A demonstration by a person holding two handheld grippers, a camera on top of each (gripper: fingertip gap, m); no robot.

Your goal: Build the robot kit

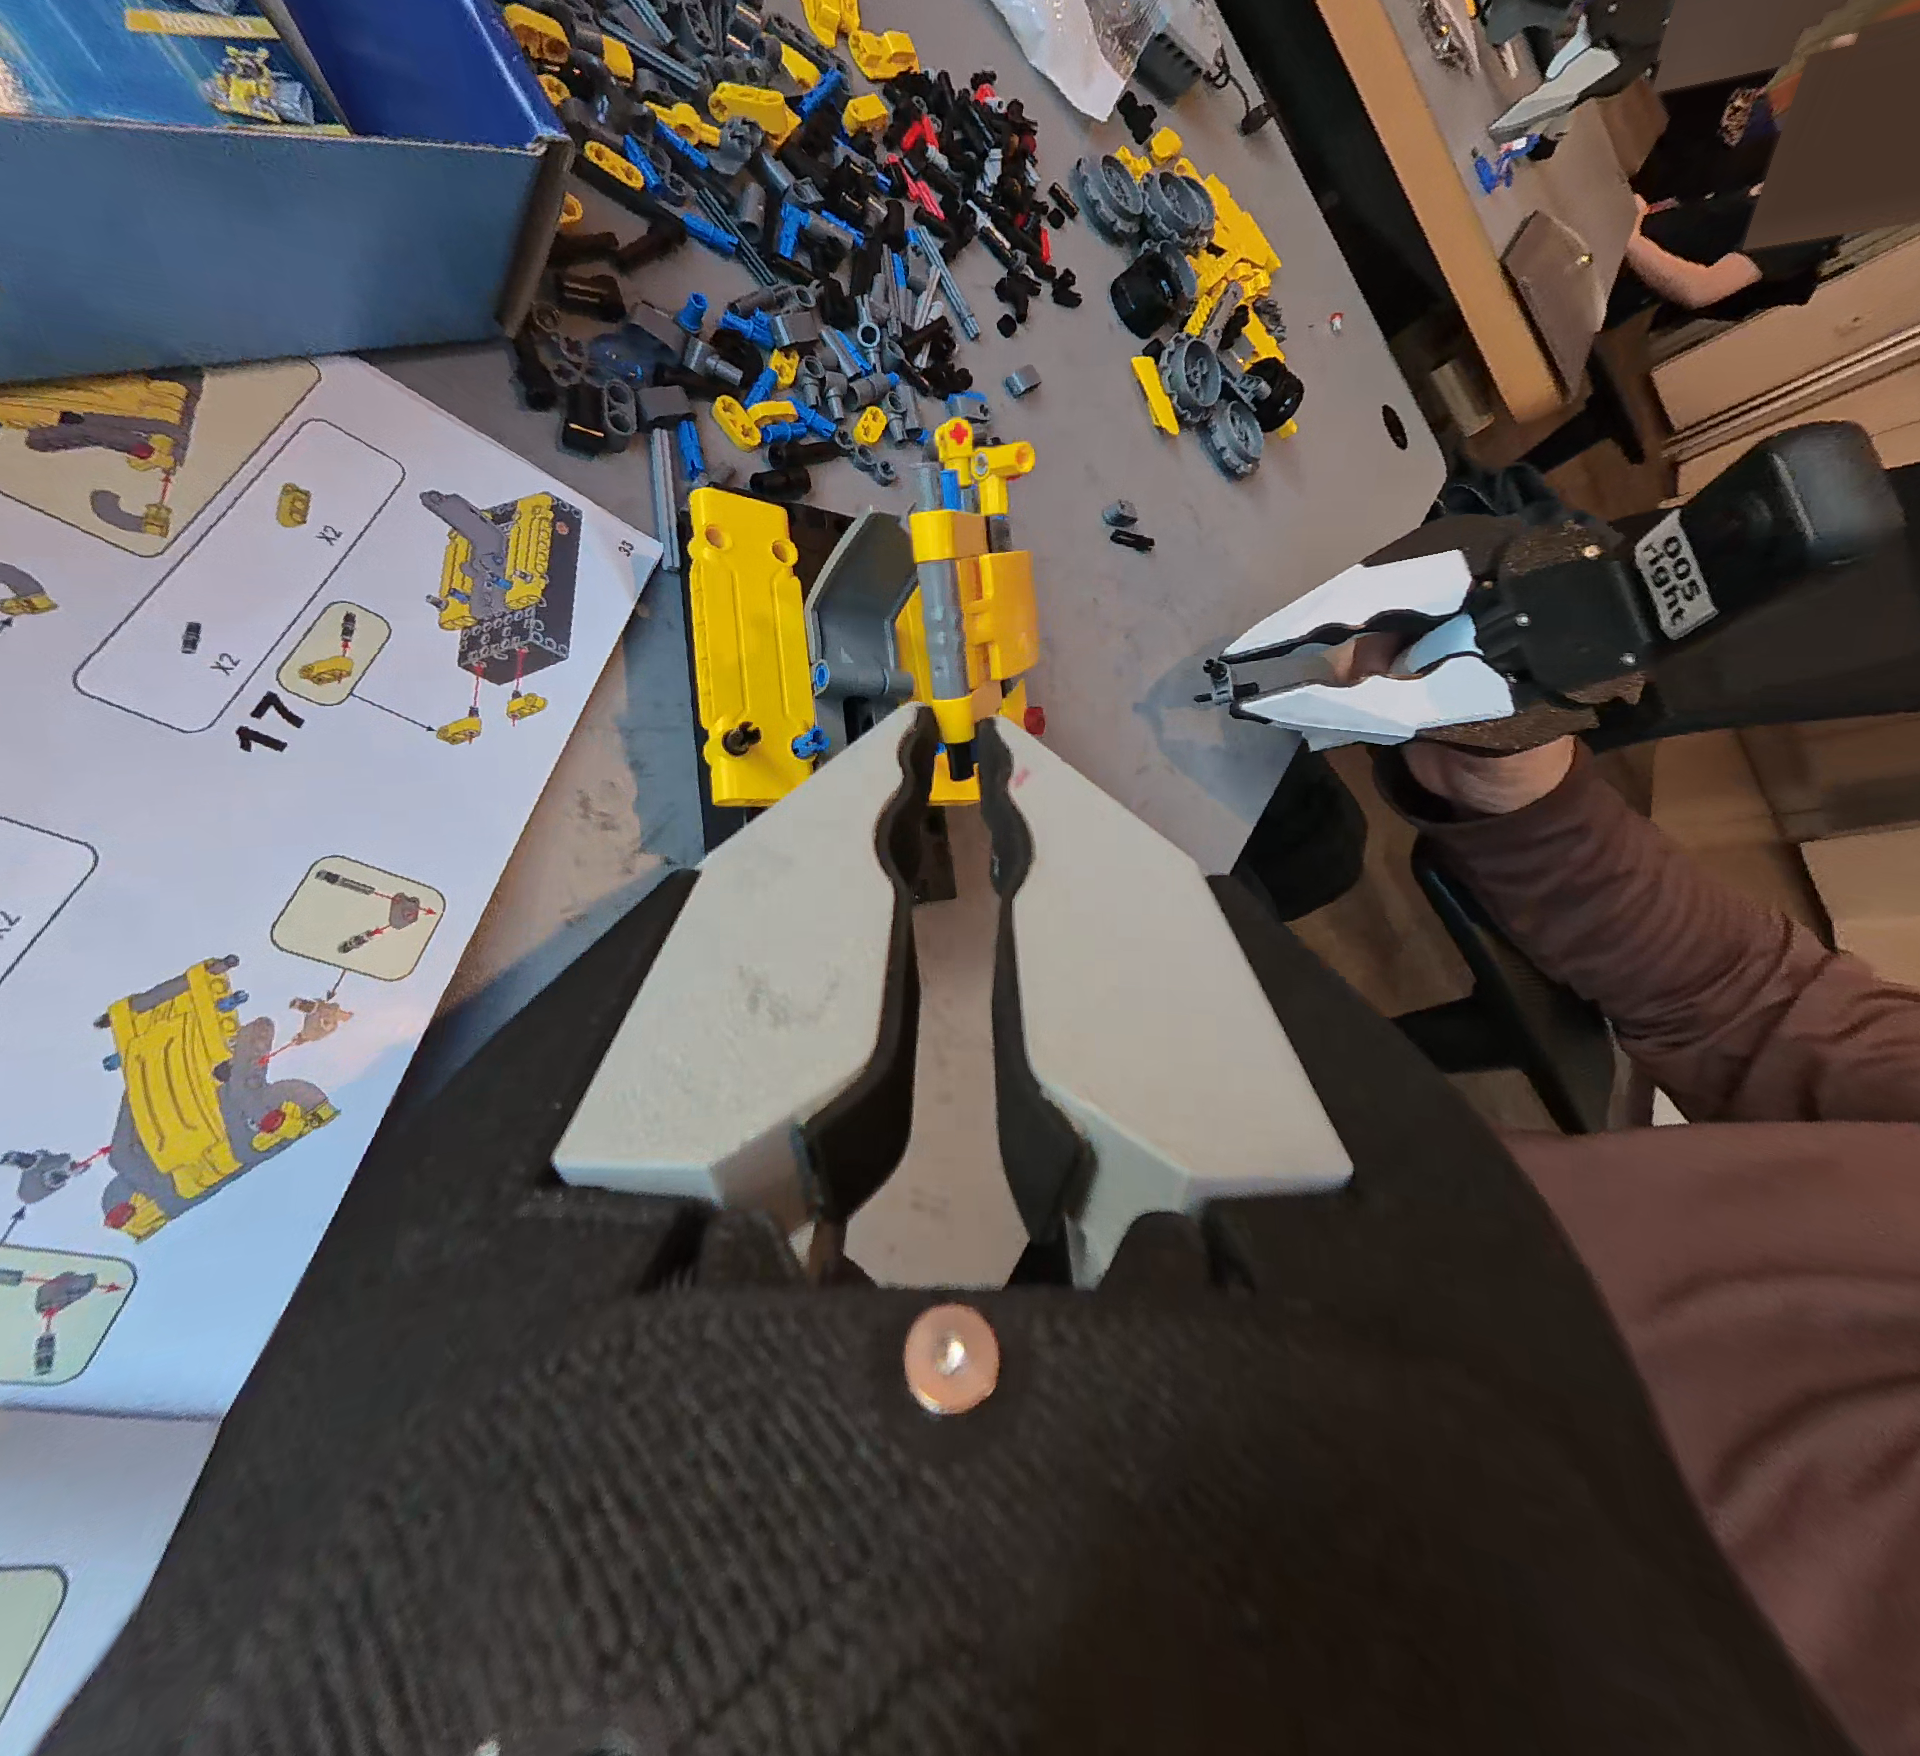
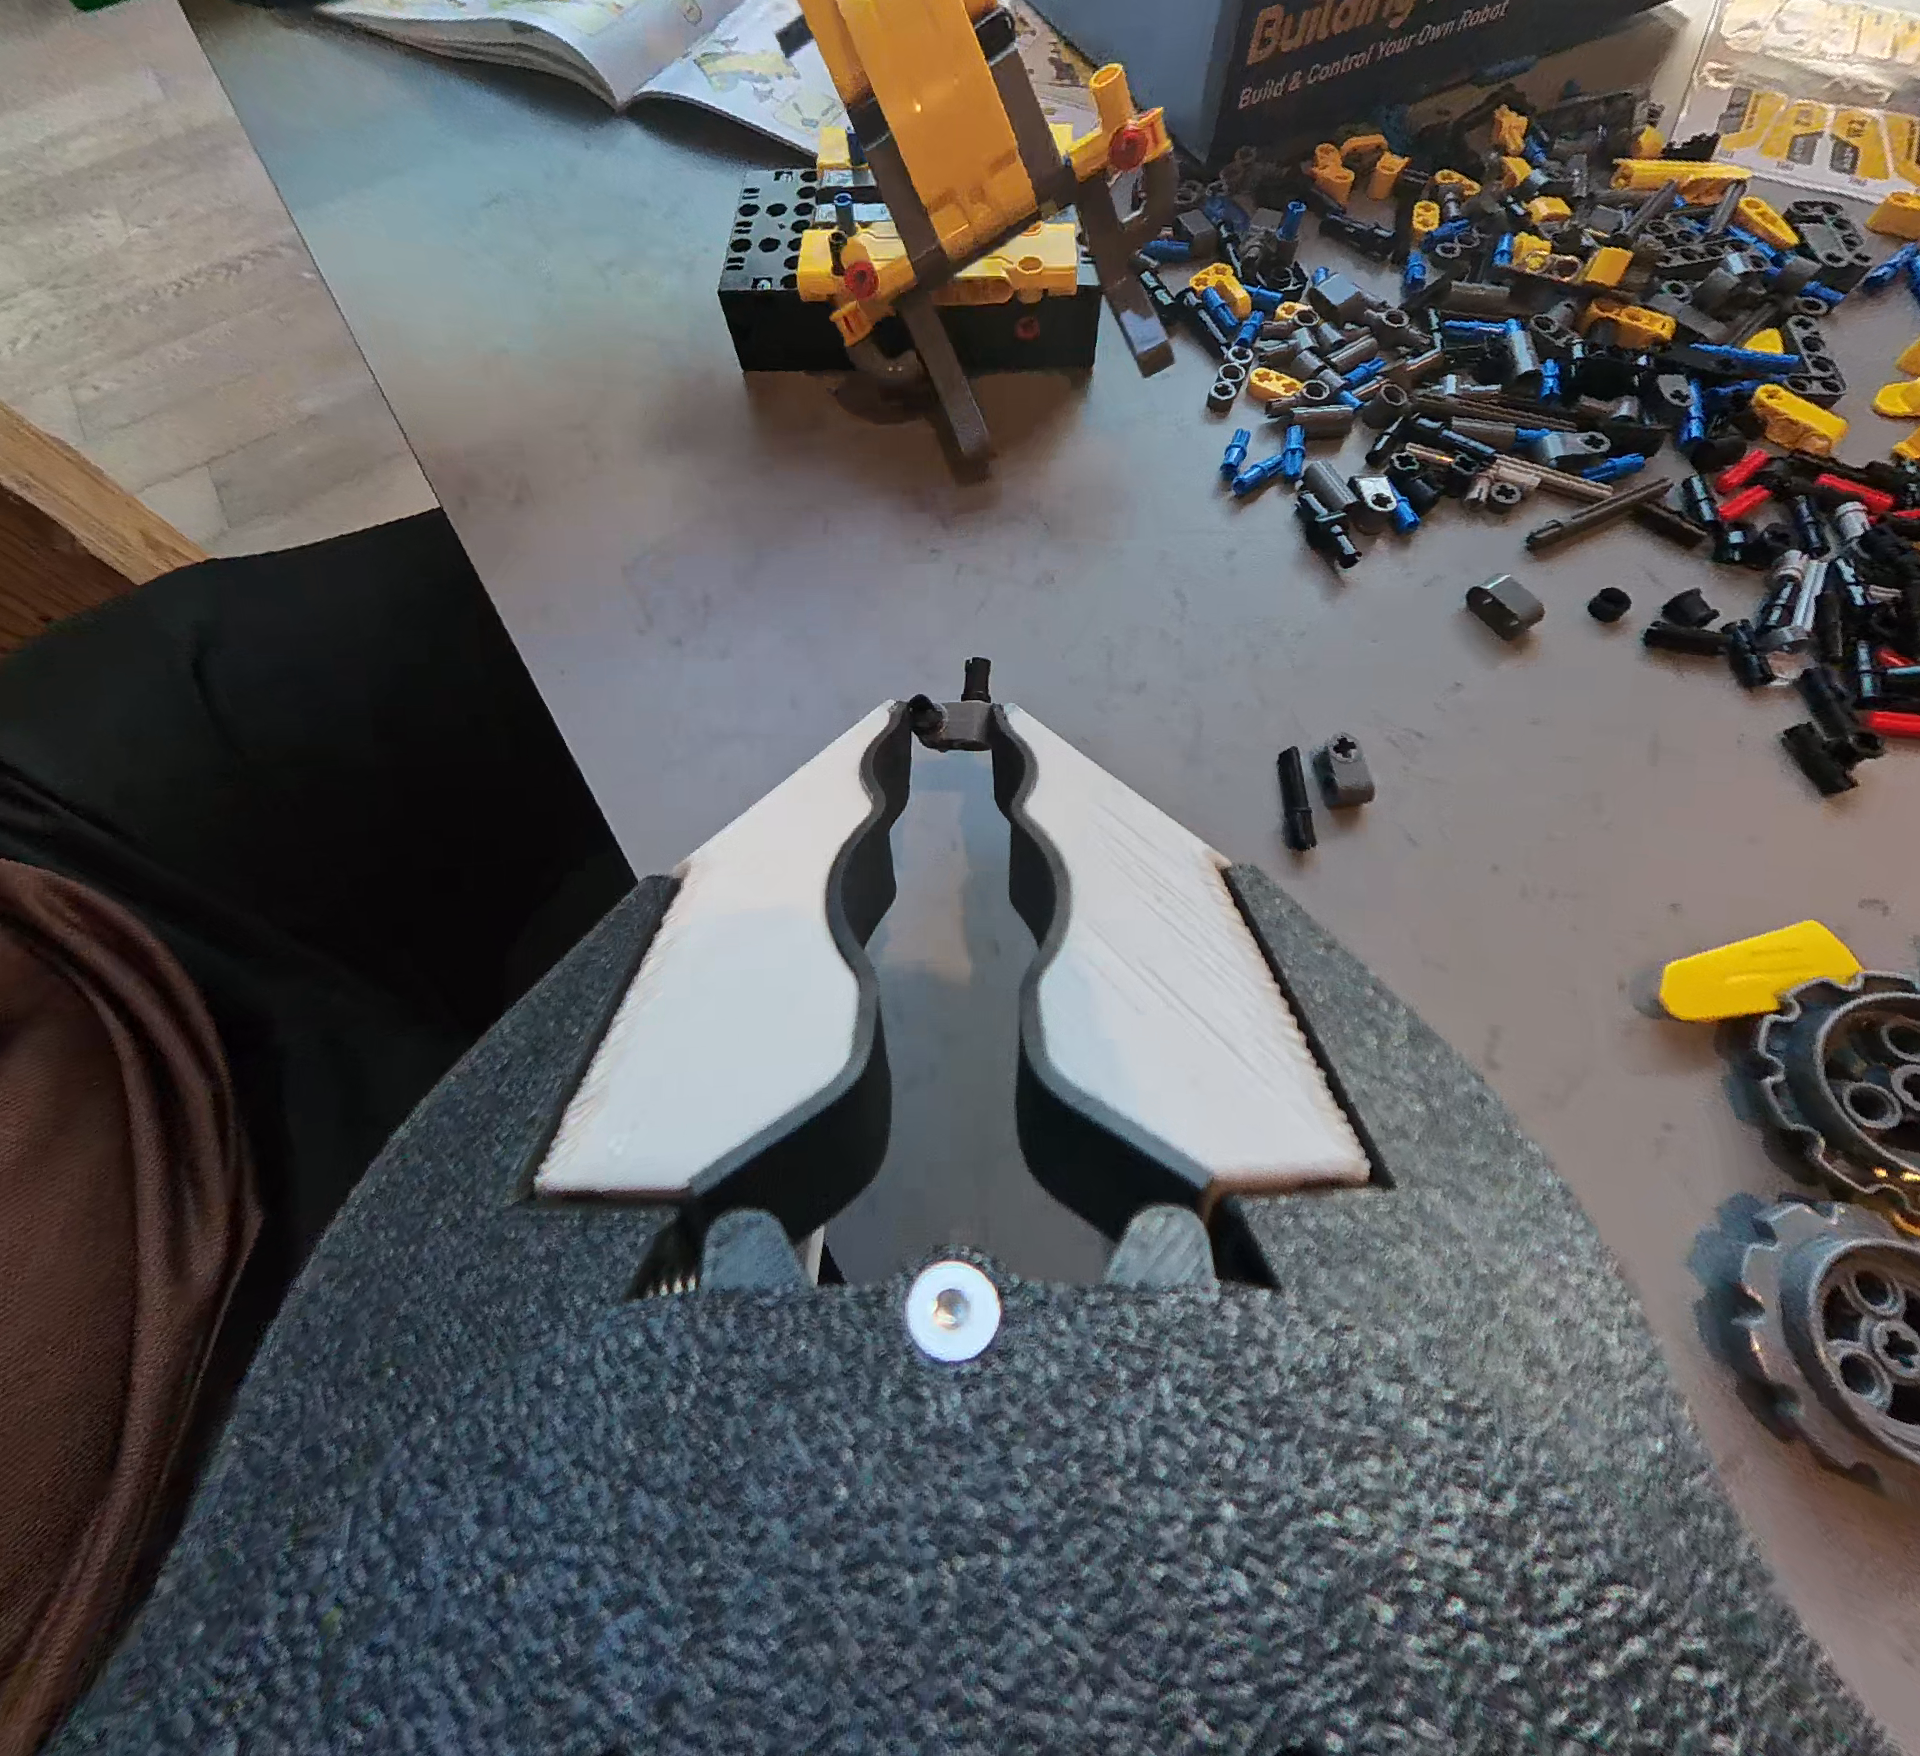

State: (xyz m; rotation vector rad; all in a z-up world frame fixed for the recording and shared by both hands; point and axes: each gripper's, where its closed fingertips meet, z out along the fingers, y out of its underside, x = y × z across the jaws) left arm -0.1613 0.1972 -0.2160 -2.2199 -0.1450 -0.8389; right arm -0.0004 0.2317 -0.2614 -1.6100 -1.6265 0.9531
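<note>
My left gripper (image 1: 954,732) is shut on the near end of a yellow and grey brick assembly (image 1: 971,605), tilted above a black block on the table; it also shows in the right wrist view (image 2: 925,96). My right gripper (image 2: 951,719) is shut on a small dark grey connector with black pins (image 2: 956,719), held over the table's near edge. It also shows in the left wrist view (image 1: 1231,680), to the right of the assembly and apart from it. A loose black pin (image 2: 1295,797) and a grey connector (image 2: 1343,771) lie just right of my right fingertips.
A big pile of loose black, blue, yellow and red parts (image 1: 790,189) covers the table. A blue box (image 1: 270,231) stands at the back left, an open instruction booklet (image 1: 260,771) lies in front of it. A wheeled yellow chassis (image 1: 1205,304) sits to the right. My right fingertips sit around 20 cm from my left ones.
</note>
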